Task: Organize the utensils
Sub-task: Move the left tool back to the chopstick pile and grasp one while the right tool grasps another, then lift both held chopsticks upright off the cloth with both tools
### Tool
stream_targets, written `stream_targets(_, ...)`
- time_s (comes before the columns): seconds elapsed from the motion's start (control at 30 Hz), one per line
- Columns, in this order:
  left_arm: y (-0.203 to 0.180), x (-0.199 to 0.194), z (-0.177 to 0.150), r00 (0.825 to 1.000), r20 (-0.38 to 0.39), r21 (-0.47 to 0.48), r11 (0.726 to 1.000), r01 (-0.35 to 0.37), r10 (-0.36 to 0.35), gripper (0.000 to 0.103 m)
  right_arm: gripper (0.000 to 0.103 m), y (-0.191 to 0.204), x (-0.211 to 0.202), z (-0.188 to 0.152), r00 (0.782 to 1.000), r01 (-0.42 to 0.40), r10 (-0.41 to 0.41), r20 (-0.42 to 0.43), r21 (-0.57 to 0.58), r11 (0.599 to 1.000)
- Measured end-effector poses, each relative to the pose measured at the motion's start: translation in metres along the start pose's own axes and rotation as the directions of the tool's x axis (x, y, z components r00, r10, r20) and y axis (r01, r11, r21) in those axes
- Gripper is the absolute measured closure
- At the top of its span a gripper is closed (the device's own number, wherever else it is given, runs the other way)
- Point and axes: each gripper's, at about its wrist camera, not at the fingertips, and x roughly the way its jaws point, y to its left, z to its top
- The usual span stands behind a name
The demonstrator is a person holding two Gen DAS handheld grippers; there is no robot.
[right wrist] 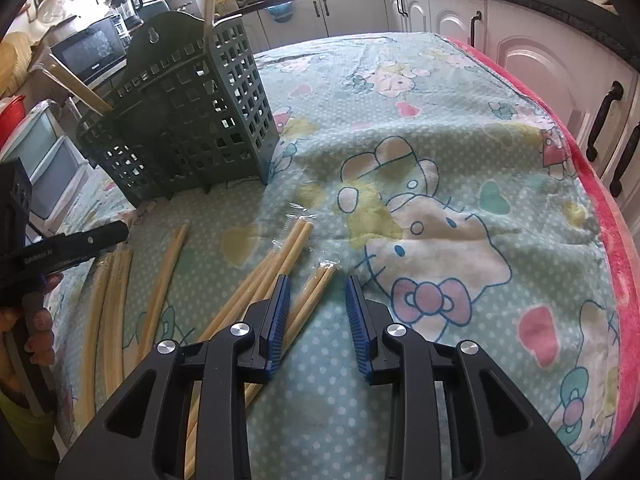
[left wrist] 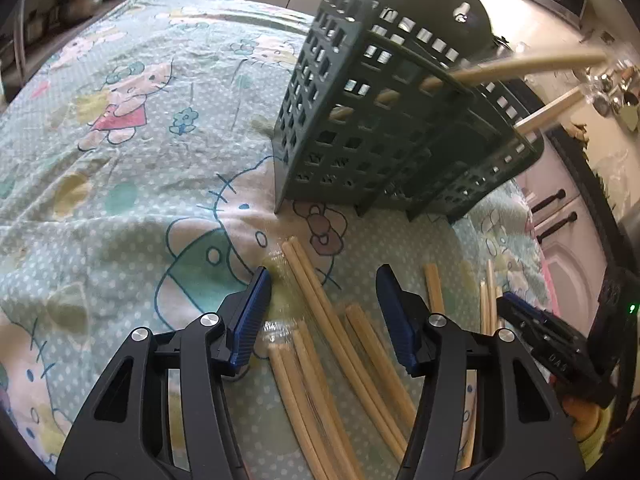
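Two grippers poised over wrapped chopsticks (left wrist: 320, 312) lying before the green holder (left wrist: 380, 120). Left gripper (left wrist: 324, 300) straddles a pair, unclamped; right gripper (right wrist: 318, 308) likewise open around another. Pickup step; next, lower and close.

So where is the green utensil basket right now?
The green utensil basket stands upright on the patterned cloth, beyond the loose chopsticks; upper right in the left wrist view, upper left in the right.

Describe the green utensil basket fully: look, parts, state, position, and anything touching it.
The utensil basket is dark green, plastic by its look, with square-holed grid walls, stepped compartments, short feet and a raised arched back panel with a hanging hole. It stands upright on the patterned cloth, beyond the loose chopsticks. Two pale sticks already stand in it, leaning out over the rim. Neither gripper touches it.
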Motion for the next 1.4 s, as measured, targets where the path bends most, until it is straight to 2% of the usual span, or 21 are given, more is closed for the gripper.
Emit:
stream_targets(0.17, 0.002, 0.006, 0.009, 1.0, -0.005, -0.011, 1.0, -0.023, 0.023, 0.066, 0.076, 0.001, 0.005, 0.003, 1.0, 0.008, -0.008, -0.003, -0.006, 1.0)
stream_targets(0.33, -0.003, 0.014, 0.014, 0.996, 0.001, 0.017, 0.996, -0.093, 0.093, 0.085, 0.078, -0.001, 0.009, 0.006, 1.0, -0.001, 0.001, -0.001, 0.001, 1.0)
stream_targets(0.57, -0.007, 0.017, 0.014, 0.994, 0.01, 0.018, 0.994, -0.11, 0.11, 0.089, 0.088, -0.007, 0.009, 0.008, 1.0, -0.012, 0.012, 0.012, 0.03, 0.999)
stream_targets(0.63, -0.006, 0.016, 0.015, 0.996, 0.009, 0.006, 0.996, -0.091, 0.091, 0.096, 0.091, -0.009, 0.007, 0.008, 0.999, -0.028, 0.027, 0.016, 0.043, 0.999)
stream_targets(0.9, -0.002, -0.013, 0.017, 0.998, 0.06, -0.02, 1.0, -0.001, 0.002, 0.097, 0.095, -0.017, -0.006, 0.011, 0.993, -0.115, 0.111, 0.05, 0.102, 0.988)
stream_targets(1.1, -0.019, -0.043, 0.019, 0.991, 0.13, 0.045, 0.999, 0.006, -0.012, 0.098, 0.097, -0.009, -0.035, 0.02, 0.978, -0.169, 0.159, 0.136, 0.071, 0.983)
stream_targets(1.4, -0.033, -0.081, 0.028, 0.977, 0.211, 0.099, 0.995, 0.002, -0.023, 0.099, 0.097, 0.012, -0.069, 0.036, 0.956, -0.199, 0.196, 0.217, -0.007, 0.98)
